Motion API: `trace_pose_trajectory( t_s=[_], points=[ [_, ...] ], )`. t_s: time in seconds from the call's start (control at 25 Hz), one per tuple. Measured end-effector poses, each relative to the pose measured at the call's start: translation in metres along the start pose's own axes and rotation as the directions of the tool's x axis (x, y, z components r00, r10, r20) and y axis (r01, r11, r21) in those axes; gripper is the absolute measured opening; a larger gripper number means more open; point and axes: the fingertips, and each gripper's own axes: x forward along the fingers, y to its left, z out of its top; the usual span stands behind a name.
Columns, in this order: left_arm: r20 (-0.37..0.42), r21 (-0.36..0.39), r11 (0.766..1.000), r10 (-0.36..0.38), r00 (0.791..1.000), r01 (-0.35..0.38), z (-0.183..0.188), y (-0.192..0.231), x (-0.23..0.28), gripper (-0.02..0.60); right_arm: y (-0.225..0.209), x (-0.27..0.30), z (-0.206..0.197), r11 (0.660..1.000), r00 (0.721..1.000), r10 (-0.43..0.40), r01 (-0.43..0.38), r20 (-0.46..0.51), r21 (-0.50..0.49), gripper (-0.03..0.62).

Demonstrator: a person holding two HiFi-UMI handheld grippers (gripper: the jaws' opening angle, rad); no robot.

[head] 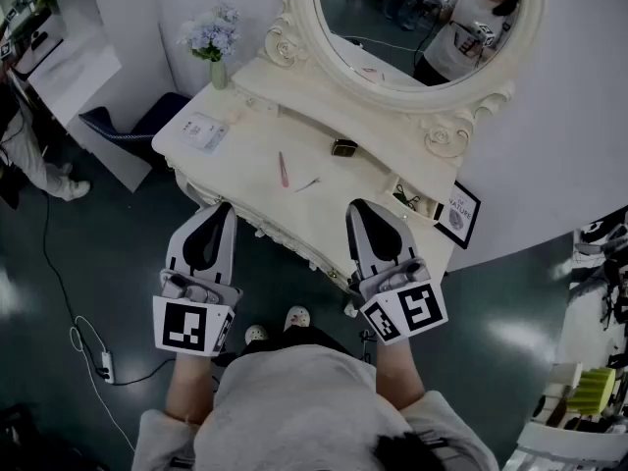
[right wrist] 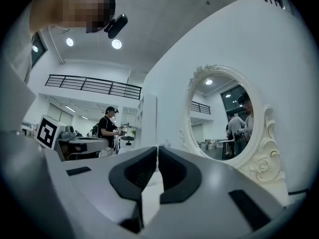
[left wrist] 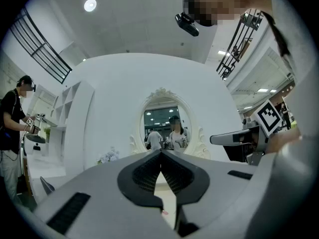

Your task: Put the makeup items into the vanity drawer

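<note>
The cream vanity table [head: 245, 150] stands under an oval mirror [head: 422, 18]. On its top lie a pink stick-shaped item [head: 282, 168], a thin small tool [head: 308, 183], a dark compact [head: 343, 147] and a white packet [head: 204, 131]. No open drawer shows along its front. My left gripper [head: 223, 208] hovers at the front edge, shut and empty; in the left gripper view its tips [left wrist: 160, 152] meet. My right gripper [head: 356, 206] hovers beside it to the right, also shut and empty, tips [right wrist: 157, 148] together.
A flower vase [head: 216, 45] stands at the table's back left, small items [head: 407, 197] and a framed sign [head: 457, 214] at its right end. A blue chair [head: 137, 124] stands to the left. A power strip with cable [head: 103, 364] lies on the floor. A person [head: 25, 150] stands far left.
</note>
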Motion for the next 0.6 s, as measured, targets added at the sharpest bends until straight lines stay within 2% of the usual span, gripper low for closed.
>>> trace_pose_trajectory(
  t_s=[0.6],
  points=[
    [0.016, 0.011, 1.000, 0.011, 1.000, -0.012, 0.005, -0.005, 0.012, 0.014, -0.012, 0.006, 0.001, 1.000, 1.000, 0.016, -0.016, 0.006, 0.000, 0.026]
  ],
)
